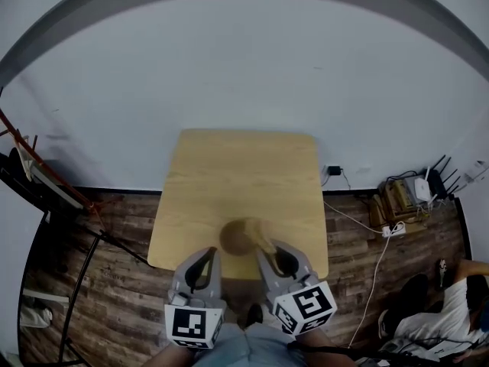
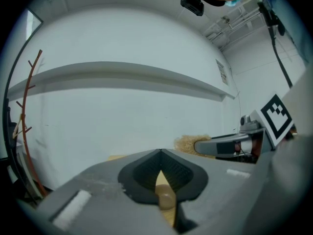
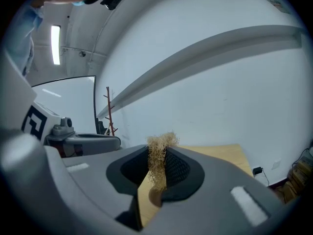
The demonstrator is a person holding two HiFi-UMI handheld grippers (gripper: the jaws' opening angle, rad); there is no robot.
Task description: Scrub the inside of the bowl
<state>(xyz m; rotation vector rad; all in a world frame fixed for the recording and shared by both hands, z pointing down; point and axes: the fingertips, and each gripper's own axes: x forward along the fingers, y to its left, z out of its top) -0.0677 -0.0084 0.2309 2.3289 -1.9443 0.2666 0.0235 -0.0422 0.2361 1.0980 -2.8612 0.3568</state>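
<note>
- Close to the near edge of the worktop (image 1: 244,167), about midway along it, sits the brown bowl (image 1: 238,237), upright and open to the top.
- The worktop is pale wood and bare apart from the bowl; its far edge stands against a white wall (image 1: 244,67).
- The left tongs (image 1: 214,253) hang over the near edge, just left of the bowl. In the left gripper view their jaws are pressed together at the tips, with nothing pinched between them.
- The right tongs (image 3: 157,151) reach in from the bowl's near right side, and their tips lie at its rim in the head view.
- The right jaws are closed on a tan, wiry scrubber (image 3: 157,166). A tuft of it sticks out past the tips and more hangs down between the dark pads.
- From the left gripper view the scrubber shows as a frizzy clump at the end of the right tongs.
- On the dark plank floor (image 1: 130,297), right of the worktop, lie cables (image 1: 382,235); a seated person (image 1: 451,312) is partly in view at the lower right corner.
</note>
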